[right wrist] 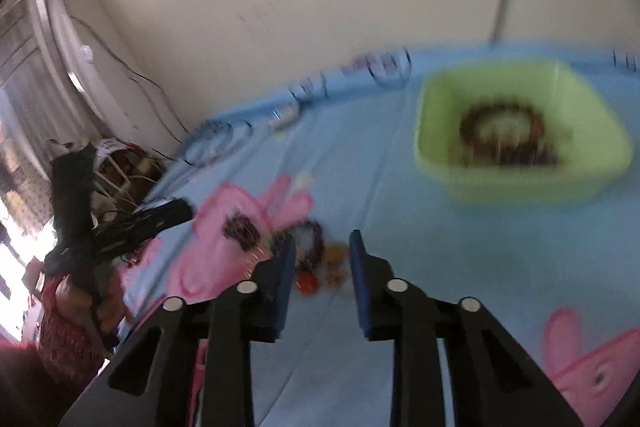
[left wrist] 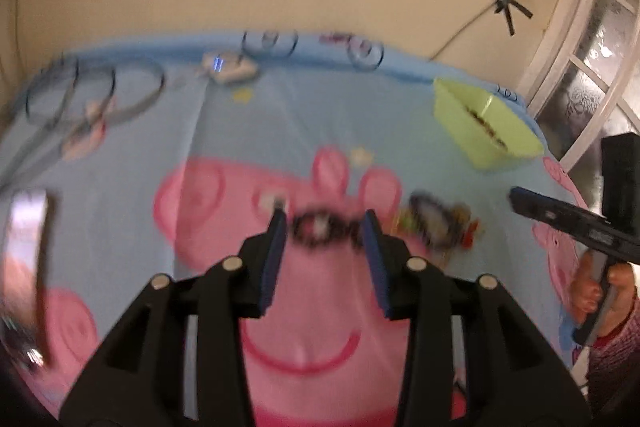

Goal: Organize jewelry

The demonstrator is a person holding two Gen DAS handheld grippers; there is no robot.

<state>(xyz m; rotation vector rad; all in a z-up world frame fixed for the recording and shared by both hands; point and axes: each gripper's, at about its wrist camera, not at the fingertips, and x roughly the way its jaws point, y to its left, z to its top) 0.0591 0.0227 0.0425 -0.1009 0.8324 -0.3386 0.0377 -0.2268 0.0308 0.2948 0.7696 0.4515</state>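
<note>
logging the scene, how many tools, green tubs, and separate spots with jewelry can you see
tools: 2, left tool and right tool
green tub: 1
jewelry spots: 3, dark bracelet on the sheet, mixed pile beside it, beads in tub
total: 6
Blur hides how many pieces the pile and tub hold.

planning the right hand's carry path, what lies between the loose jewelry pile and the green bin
Only bare blue cloth: in the right wrist view nothing sits between the jewelry pile and the green bin, which already holds a dark bracelet.
</note>
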